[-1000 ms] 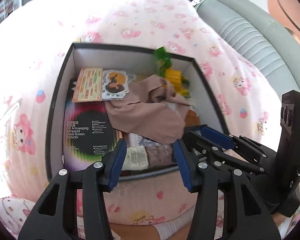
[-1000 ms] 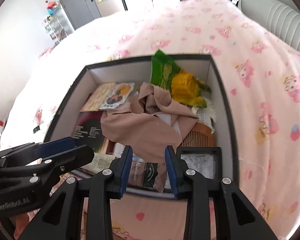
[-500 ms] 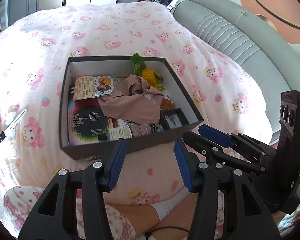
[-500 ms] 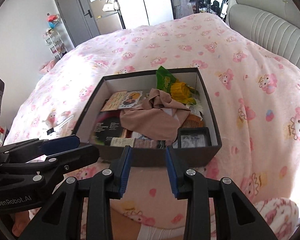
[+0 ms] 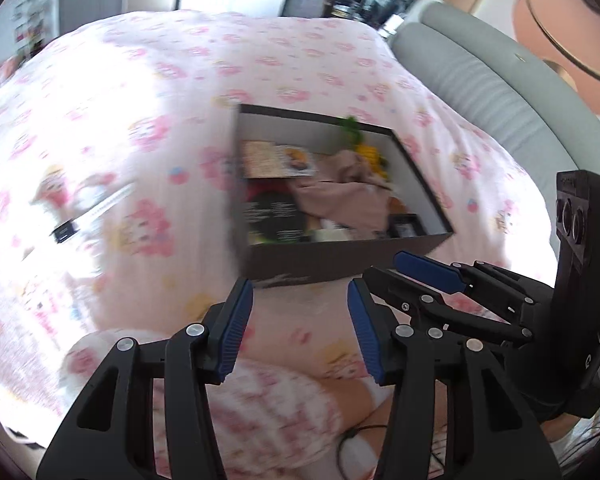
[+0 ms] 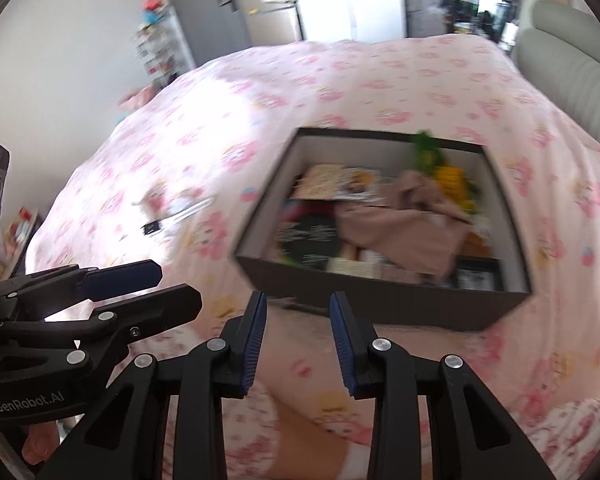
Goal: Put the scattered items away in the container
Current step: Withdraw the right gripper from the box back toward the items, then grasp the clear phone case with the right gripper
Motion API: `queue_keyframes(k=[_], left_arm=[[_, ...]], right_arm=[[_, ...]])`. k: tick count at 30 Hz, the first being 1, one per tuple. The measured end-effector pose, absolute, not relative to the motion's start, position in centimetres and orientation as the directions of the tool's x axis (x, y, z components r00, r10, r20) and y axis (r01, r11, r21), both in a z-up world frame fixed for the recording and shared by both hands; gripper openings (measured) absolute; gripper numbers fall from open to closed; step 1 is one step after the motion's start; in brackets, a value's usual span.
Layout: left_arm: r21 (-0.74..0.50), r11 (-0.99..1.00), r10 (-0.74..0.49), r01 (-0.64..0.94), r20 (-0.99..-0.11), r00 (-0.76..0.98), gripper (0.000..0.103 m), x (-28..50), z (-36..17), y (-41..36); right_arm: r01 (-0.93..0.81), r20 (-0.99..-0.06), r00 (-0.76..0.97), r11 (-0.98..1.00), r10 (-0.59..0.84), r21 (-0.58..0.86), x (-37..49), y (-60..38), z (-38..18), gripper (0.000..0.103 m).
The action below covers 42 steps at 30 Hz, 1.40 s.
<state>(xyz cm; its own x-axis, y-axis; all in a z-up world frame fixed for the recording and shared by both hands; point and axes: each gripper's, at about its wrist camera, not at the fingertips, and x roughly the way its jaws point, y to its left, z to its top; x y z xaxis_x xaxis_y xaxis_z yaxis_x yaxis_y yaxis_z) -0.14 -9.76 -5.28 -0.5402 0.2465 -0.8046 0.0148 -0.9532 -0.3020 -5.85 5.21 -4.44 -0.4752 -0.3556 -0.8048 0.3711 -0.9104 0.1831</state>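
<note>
A dark open box (image 5: pixel 340 266) (image 6: pixel 380 304) sits on the pink patterned bed cover. It holds a beige cloth (image 5: pixel 340 200) (image 6: pixel 412 224), a black packet, cards and a yellow-green item. A thin white strip with a black end (image 5: pixel 88 216) (image 6: pixel 172 216) lies on the cover left of the box. My left gripper (image 5: pixel 300 300) is open and empty, near the box's front wall. My right gripper (image 6: pixel 298 312) is open and empty, in front of the box's near left corner.
A grey padded headboard (image 5: pixel 500 92) runs along the right. A person's leg in pink pyjamas (image 5: pixel 268 412) lies under the grippers. A grey cabinet and shelves (image 6: pixel 204 12) stand beyond the bed.
Both grippers have pulled back from the box and swung left. The box now sits further right in both views, and the white strip has come more into view.
</note>
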Motion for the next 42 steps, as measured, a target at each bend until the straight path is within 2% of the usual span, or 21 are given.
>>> queue_keyframes(k=[8, 16, 23, 31, 37, 39, 41, 42], left_arm=[[-0.358, -0.911, 0.19, 0.205, -0.804, -0.563, 0.05, 3.0, -8.4, -19.3], [-0.427, -0.83, 0.183, 0.359, -0.816, -0.548, 0.053, 2.7, -13.7, -27.4], [-0.447, -0.769, 0.214, 0.457, -0.854, -0.475, 0.051, -1.1, -21.3, -32.9], [-0.523, -0.708, 0.298, 0.474, -0.83, -0.472, 0.051, -3.2, -24.6, -34.8], [-0.575, -0.654, 0.344, 0.492, -0.805, -0.484, 0.042, -4.3, -27.1, -35.5], [-0.594, -0.633, 0.353, 0.496, -0.793, -0.497, 0.038, -4.0, -27.2, -35.9], [-0.596, -0.636, 0.348, 0.49, -0.789, -0.507, 0.028, -3.6, -26.9, -36.0], [-0.599, -0.638, 0.351, 0.483, -0.785, -0.51, 0.028, -3.4, -26.7, -35.9]], right_arm=[[0.518, -0.842, -0.29, -0.814, -0.455, 0.262, -7.4, -4.6, -6.9, 0.03], [0.543, -0.855, -0.092, -0.746, -0.51, 0.386, -10.1, -12.1, -11.3, 0.03], [0.503, -0.895, -0.057, -0.788, -0.441, 0.356, -14.5, -14.7, -15.5, 0.03], [0.506, -0.912, 0.023, -0.782, -0.41, 0.364, -19.1, -17.7, -19.8, 0.03], [0.516, -0.902, 0.051, -0.762, -0.428, 0.391, -21.1, -19.4, -21.2, 0.03], [0.517, -0.894, 0.057, -0.753, -0.444, 0.407, -21.4, -19.4, -21.6, 0.03], [0.506, -0.877, 0.065, -0.742, -0.475, 0.439, -21.6, -19.1, -21.9, 0.03], [0.502, -0.871, 0.073, -0.736, -0.486, 0.453, -21.6, -19.0, -21.9, 0.03]])
